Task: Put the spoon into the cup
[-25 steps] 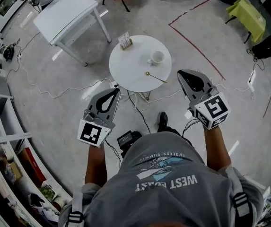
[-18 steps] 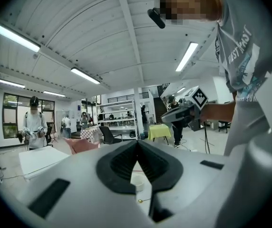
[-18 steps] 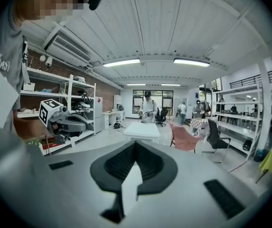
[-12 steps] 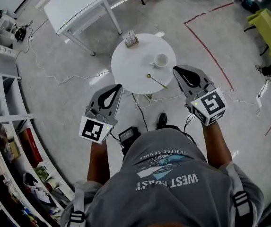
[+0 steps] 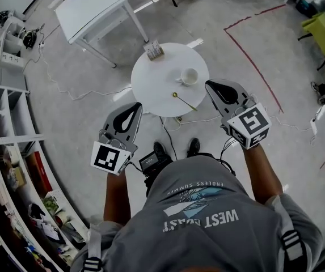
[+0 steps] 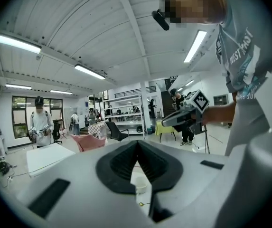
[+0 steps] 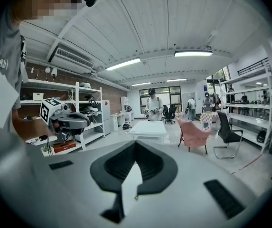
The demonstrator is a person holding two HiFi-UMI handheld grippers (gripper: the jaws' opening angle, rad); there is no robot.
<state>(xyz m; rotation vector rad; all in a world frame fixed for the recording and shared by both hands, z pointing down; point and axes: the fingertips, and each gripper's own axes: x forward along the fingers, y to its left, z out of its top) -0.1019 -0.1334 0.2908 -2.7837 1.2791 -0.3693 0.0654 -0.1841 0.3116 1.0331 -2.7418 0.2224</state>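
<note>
Both tools were up and level in front of the person. The left hand-held gripper (image 5: 135, 105) had its jaws pressed together with nothing between them. The right hand-held gripper (image 5: 209, 84) was the same, jaws closed tight and empty. Ahead of them stood the round white worktop (image 5: 153, 86). The spoon (image 5: 183, 101) lay flat on it near the person's edge, gold and slim, untouched. The cup (image 5: 189, 76) sat upright just beyond the spoon, close by but apart. A small card stand (image 5: 154, 50) stood at the far rim.
</note>
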